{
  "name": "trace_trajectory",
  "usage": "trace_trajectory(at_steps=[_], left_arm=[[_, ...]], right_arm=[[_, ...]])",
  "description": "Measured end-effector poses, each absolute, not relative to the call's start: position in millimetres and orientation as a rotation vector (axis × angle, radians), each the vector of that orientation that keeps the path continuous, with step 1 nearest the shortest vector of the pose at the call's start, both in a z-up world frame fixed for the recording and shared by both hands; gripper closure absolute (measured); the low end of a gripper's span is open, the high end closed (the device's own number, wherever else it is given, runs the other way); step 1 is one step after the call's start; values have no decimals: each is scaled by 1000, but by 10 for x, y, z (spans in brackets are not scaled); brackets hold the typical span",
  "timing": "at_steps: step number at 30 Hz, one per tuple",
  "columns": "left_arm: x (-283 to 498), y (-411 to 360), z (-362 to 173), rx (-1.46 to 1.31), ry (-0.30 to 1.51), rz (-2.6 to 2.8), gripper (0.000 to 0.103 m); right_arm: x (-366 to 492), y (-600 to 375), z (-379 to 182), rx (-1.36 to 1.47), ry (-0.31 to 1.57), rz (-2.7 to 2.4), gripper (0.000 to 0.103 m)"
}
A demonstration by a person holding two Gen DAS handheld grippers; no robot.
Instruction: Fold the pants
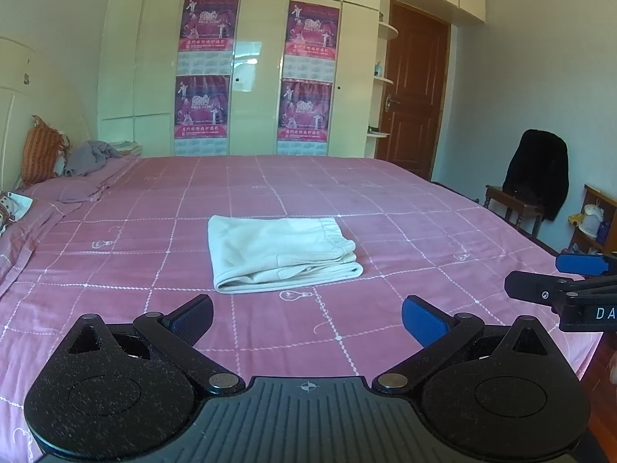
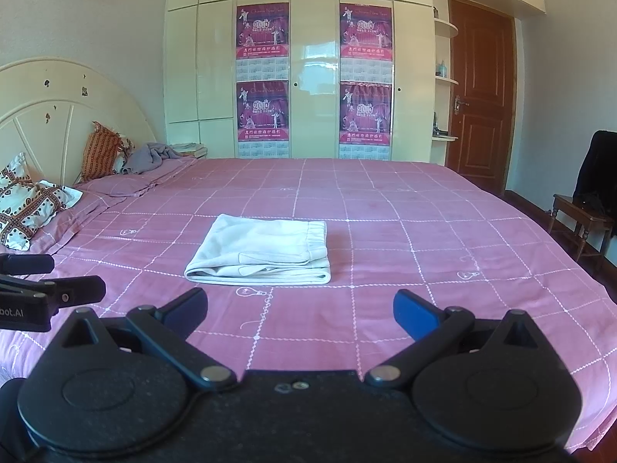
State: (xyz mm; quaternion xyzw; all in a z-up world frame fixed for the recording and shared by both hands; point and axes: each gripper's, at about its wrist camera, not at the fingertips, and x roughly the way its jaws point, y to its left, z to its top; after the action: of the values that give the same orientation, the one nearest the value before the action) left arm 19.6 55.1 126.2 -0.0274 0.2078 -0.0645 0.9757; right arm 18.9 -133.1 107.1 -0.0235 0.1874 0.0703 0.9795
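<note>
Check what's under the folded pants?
The white pants lie folded on the pink checked bedspread; the sheet shows all round them. Whatever lies directly beneath is covered. Both grippers, left and right, hang open short of them.

Left gripper point(image 1: 307, 318): fingers spread wide, nothing between the blue pads point(image 1: 422, 320), aimed level and forward. Right gripper point(image 2: 299, 312): likewise wide apart and bare, held level, just beside the left, each visible at the other's edge.

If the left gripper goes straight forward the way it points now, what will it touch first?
Probably the folded pants, lying directly ahead of the open left gripper on the pink bedspread. If it travels low, it may brush the bedspread first; depth is unclear.
</note>
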Motion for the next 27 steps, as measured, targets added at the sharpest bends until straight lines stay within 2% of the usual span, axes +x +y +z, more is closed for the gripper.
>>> trace_trajectory(at_steps=[27], left_arm=[[214, 600, 1262, -50, 418, -145, 0]], right_arm=[[167, -1373, 1089, -49, 376, 133, 0]])
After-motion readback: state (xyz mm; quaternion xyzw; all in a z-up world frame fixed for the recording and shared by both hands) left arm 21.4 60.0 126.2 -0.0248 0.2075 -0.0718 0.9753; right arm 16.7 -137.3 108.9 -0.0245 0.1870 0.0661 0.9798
